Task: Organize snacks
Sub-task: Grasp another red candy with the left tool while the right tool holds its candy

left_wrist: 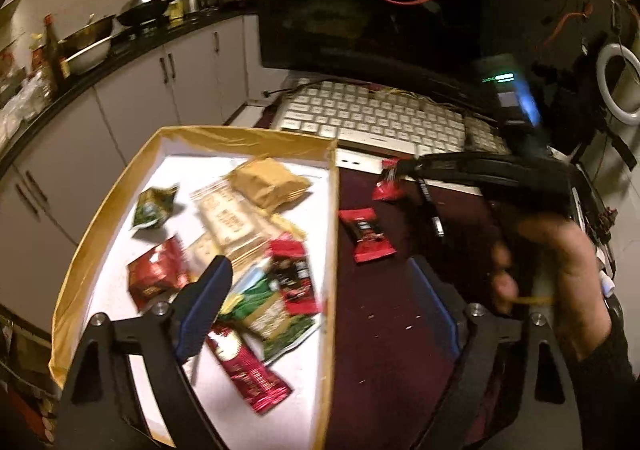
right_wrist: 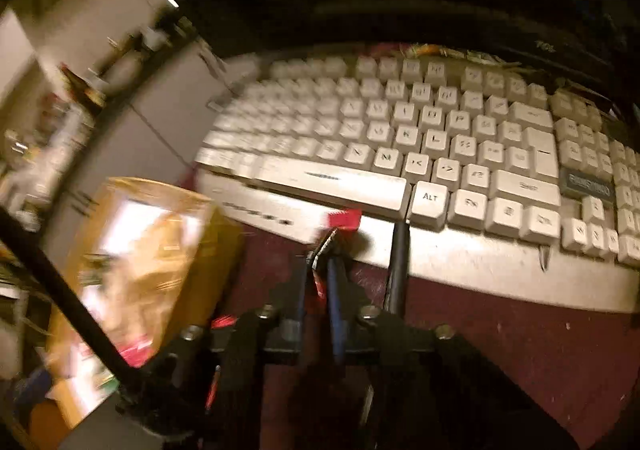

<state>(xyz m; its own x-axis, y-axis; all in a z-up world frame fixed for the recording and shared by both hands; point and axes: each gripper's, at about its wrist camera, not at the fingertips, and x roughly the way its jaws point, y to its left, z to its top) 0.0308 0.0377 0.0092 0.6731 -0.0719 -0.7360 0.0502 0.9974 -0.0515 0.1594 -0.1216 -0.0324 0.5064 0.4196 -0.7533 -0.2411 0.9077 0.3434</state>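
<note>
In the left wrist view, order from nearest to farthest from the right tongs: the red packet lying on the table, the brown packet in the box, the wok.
1. red packet, just below the right tongs.
2. brown packet, left, inside the box.
3. wok, far counter.

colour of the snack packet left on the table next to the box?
Red with a dark centre panel: the snack packet lies beside the box. Clearest in the left wrist view.
</note>
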